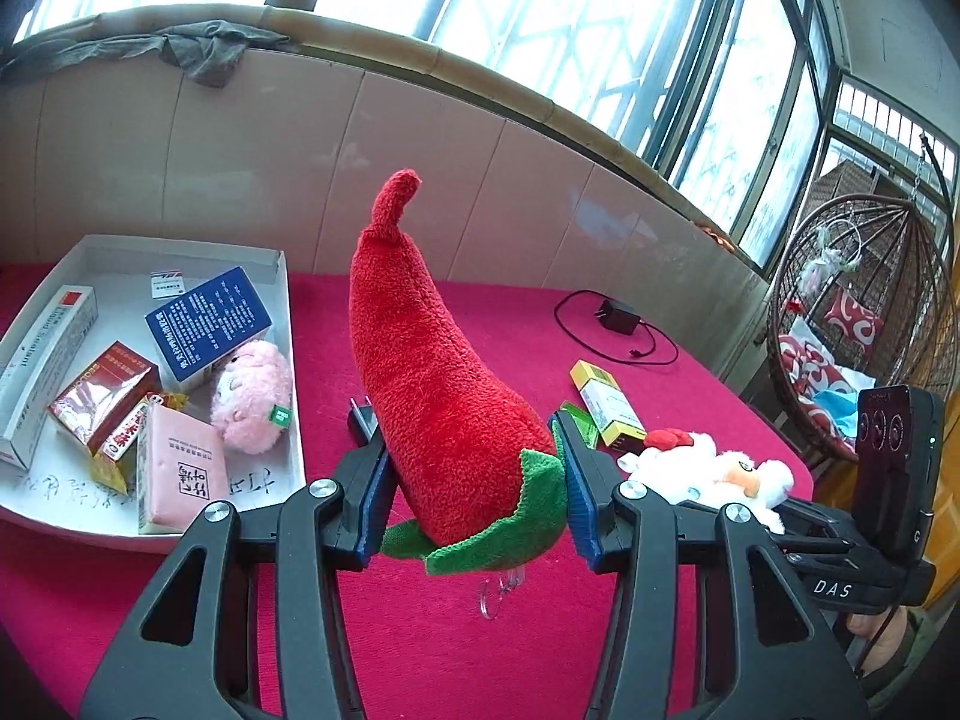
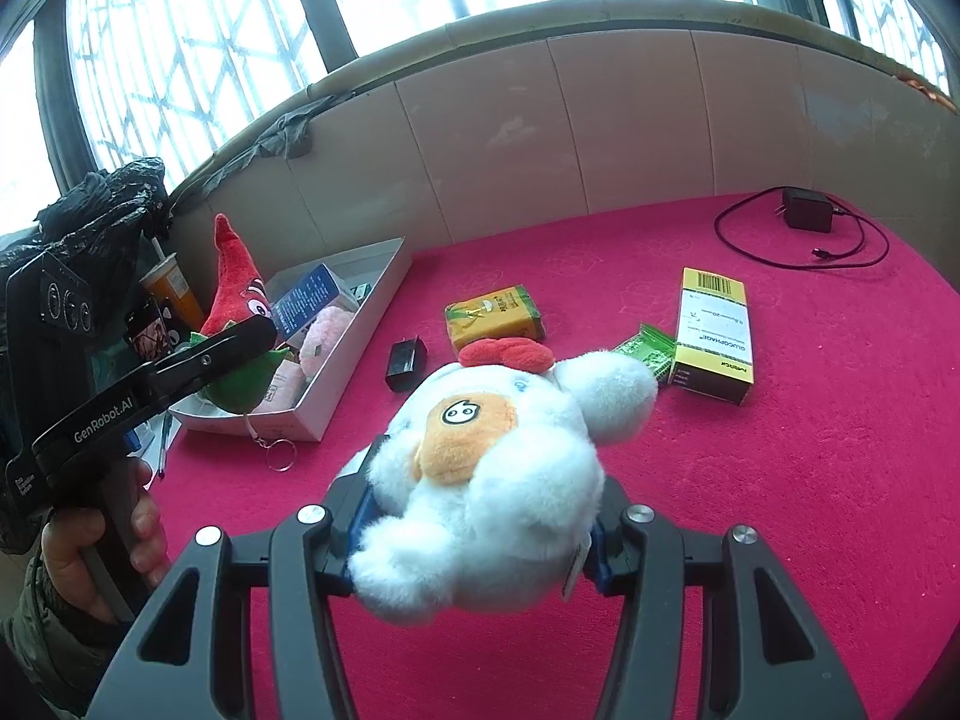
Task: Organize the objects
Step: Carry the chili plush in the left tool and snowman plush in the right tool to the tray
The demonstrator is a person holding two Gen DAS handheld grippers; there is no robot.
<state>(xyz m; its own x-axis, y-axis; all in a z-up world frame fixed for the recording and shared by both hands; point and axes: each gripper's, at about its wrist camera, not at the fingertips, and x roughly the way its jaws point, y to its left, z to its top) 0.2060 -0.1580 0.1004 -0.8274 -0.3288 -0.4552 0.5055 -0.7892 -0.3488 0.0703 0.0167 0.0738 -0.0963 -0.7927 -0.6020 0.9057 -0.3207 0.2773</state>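
Holding a red chili plush (image 1: 432,372) by its broad green-capped end, the left gripper (image 1: 477,492) has its jaws closed on the toy from both sides, so that the tapered tip stands up and away from the camera. A clear keyring hangs free below the cap, which suggests the toy is carried clear of the surface rather than resting on it. The right gripper (image 2: 480,531) grips a white plush (image 2: 492,480) in the same way, jaws pressed into its fluffy body, with the orange face patch and red bow turned upward. Both toys thus hang above the red-carpeted tabletop (image 2: 750,510), the chili nearer the white tray (image 1: 180,252), the white plush just to its right.

The tray already holds a pink plush (image 1: 252,396), a blue box (image 1: 207,318), a long white box (image 1: 45,360), a pink box (image 1: 180,468) and some red packets, which marks it as the likely collecting place; the chili's position beside its near corner fits a drop there. Grasping each toy at its thickest part probably gives the pads enough soft bulk to bite without slipping.

Loose things remain on the tabletop: a yellow medicine box (image 2: 714,333), a green sachet (image 2: 645,351), a yellow-green tea packet (image 2: 495,315), a small black plug (image 2: 407,363) and, near the wall, a black charger with its cable (image 2: 807,210). A hand (image 2: 90,540) grasps the left tool's handle.
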